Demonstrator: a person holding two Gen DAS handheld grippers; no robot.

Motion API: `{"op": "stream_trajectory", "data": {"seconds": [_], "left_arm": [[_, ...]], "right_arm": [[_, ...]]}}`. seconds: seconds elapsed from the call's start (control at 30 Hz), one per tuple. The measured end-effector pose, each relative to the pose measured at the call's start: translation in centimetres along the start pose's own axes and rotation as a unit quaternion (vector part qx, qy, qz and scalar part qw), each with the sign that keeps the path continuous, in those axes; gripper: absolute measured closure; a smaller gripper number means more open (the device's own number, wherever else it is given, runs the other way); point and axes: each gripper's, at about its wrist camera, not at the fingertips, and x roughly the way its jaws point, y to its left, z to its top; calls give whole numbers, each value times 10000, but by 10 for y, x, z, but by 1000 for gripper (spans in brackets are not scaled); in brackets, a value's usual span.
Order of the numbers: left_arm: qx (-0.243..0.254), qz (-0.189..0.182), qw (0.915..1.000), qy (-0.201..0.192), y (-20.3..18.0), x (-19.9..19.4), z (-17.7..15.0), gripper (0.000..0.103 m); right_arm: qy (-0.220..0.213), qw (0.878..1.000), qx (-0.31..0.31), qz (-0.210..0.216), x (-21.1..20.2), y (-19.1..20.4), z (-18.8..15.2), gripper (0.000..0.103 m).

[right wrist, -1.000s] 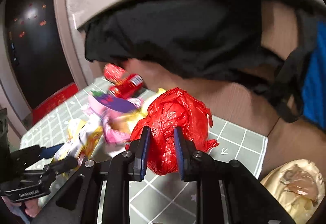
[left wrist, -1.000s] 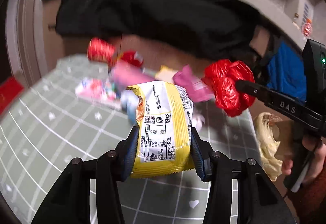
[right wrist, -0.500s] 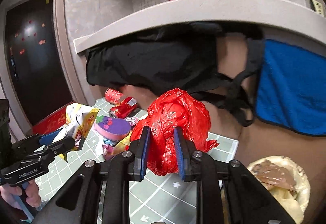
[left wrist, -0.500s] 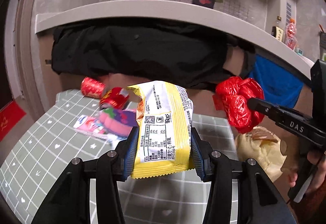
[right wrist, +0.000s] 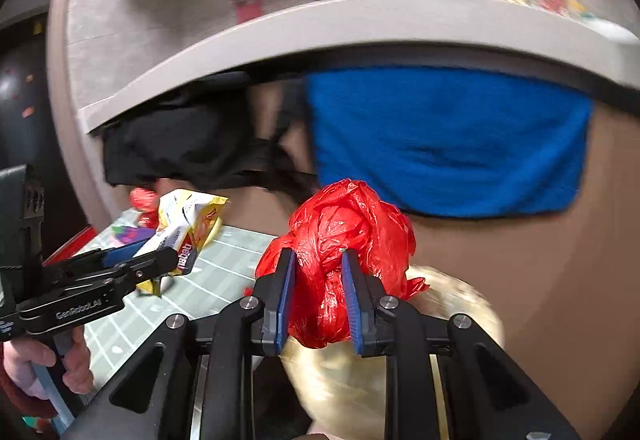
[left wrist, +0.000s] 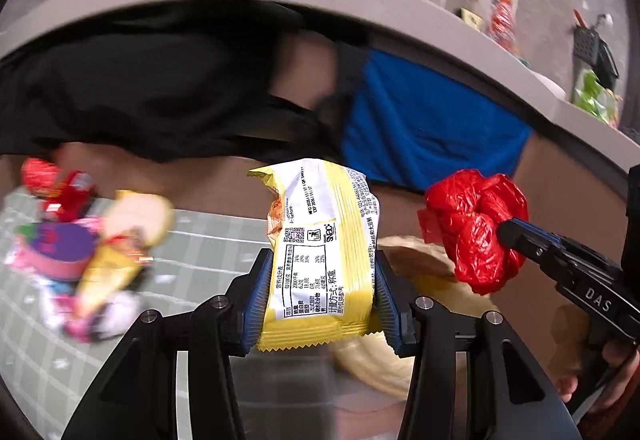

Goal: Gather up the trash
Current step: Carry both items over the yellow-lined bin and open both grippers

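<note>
Left gripper (left wrist: 320, 292) clamps yellow wrapper (left wrist: 320, 240), upright, above the mat (left wrist: 208, 252). Right gripper (right wrist: 319, 300) pinches red bag (right wrist: 344, 240), at wrapper's 3 o'clock. Trash pile (left wrist: 80, 252) at 9 o'clock on mat. Yellowish bin bag (right wrist: 460, 304) beneath both.

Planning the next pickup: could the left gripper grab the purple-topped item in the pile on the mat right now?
Probably not. The left gripper is already shut on the yellow wrapper, so its jaws are full; the purple-topped item lies off to its side on the mat.
</note>
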Motion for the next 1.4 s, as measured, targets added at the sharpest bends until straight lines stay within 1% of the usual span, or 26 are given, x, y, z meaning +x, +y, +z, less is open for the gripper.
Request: {"op": "stream_trajectory", "data": {"seconds": [0.1, 0.2, 0.3, 0.4, 0.47, 0.57, 0.6, 0.63, 0.7, 0.77, 0.87, 0.97, 1.07, 1.1, 1.2, 1.27, 1.3, 1.33, 1.4], "left_arm": [[154, -261, 9994, 144, -28, 29, -1, 54], [90, -444, 9982, 399, -45, 57, -2, 54], [122, -562, 9961, 674, -59, 83, -7, 54], [254, -697, 9934, 880, -71, 105, -15, 53], [261, -766, 9909, 1075, -73, 119, -21, 53], [194, -893, 9843, 1512, -73, 142, -32, 53], [196, -884, 9810, 1716, -73, 151, -37, 53], [193, -848, 9792, 1832, -73, 156, -39, 53], [128, -765, 9756, 2054, -71, 164, -44, 53], [33, -777, 9727, 2187, -69, 170, -47, 53], [101, -762, 9703, 2292, -71, 177, -47, 53], [44, -859, 9671, 2396, -62, 179, -50, 53], [-187, -1089, 9658, 2346, -58, 178, -48, 53], [-190, -1107, 9669, 2290, -56, 174, -47, 52], [-106, -1116, 9717, 2078, -53, 158, -41, 52], [-84, -1138, 9741, 1952, -50, 149, -37, 50], [-82, -1181, 9744, 1912, -48, 146, -36, 50], [-102, -1264, 9735, 1905, -46, 143, -35, 50], [-128, -1487, 9682, 2009, -46, 140, -36, 49]], "right_arm": [[90, 9995, 238, -200, -3, -36, -8, 81], [212, 9986, 429, -239, 2, -62, -14, 81], [340, 9977, 504, -298, 10, -77, -24, 81], [482, 9966, 613, -248, 22, -90, -34, 81], [653, 9951, 710, -202, 35, -98, -42, 81], [949, 9906, 985, -48, 56, -112, -54, 81], [1045, 9886, 1079, 2, 64, -117, -58, 81], [1115, 9872, 1143, 36, 68, -122, -62, 80], [1273, 9834, 1289, 131, 78, -129, -69, 80], [1370, 9809, 1367, 189, 87, -131, -71, 80], [1569, 9768, 1440, 224, 99, -134, -77, 79], [1765, 9729, 1482, 205, 109, -133, -81, 78], [1827, 9709, 1541, 159, 112, -134, -84, 76], [1822, 9707, 1556, 150, 111, -134, -84, 76], [1590, 9739, 1616, 121, 102, -134, -83, 71], [1347, 9781, 1584, 115, 92, -133, -80, 63], [1152, 9816, 1522, 81, 84, -131, -76, 57], [1047, 9836, 1465, 45, 79, -129, -73, 55], [873, 9875, 1312, -83, 68, -124, -66, 55]]}}
